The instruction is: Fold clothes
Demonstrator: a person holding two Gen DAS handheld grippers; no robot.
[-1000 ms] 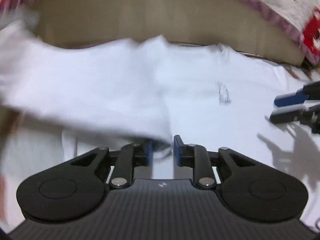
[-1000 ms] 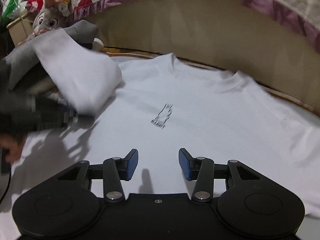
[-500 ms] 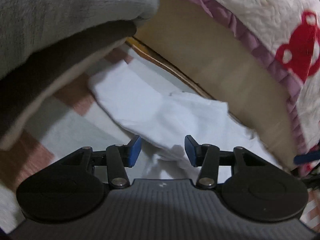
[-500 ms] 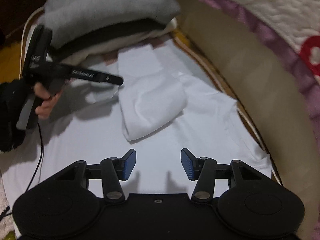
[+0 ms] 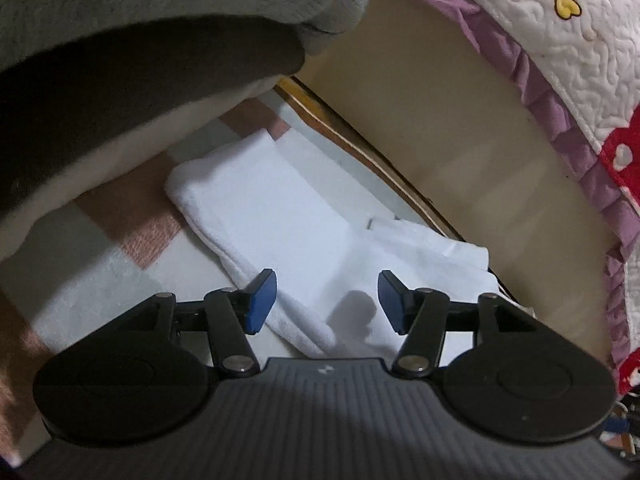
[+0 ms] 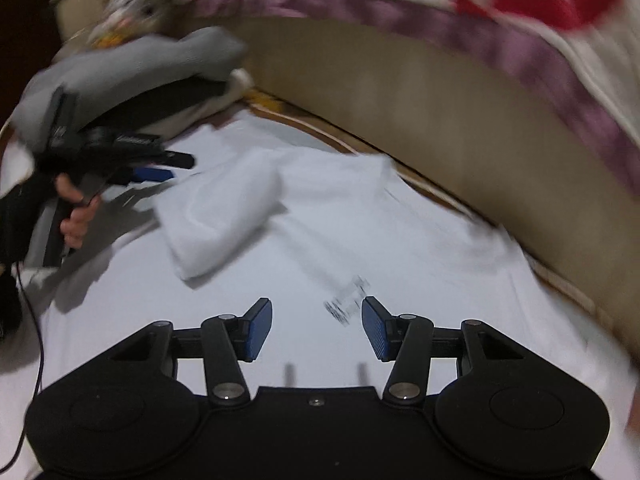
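The white T-shirt (image 6: 360,240) lies spread flat on the surface, its collar edge toward the far edge by the beige panel (image 6: 440,128), with its left sleeve (image 6: 224,216) already folded inward onto the chest. That sleeve's long axis runs slantwise from the far-left corner down toward the middle of the shirt.

The left tongs (image 5: 326,300) hang just over the near end of the folded sleeve; their jaws are opening and nothing is pinched between the blue pads (the cloth lies below them, not in them). The right tongs (image 6: 317,330) stand about half open and empty above the chest, beside the small dark print (image 6: 346,300).

The unfolded right sleeve lies toward the right edge of the surface, well apart from the left tongs, so the right tongs are likely the nearer for the next fold. A stack of folded clothes (image 5: 160,20) sits at the far-left corner.
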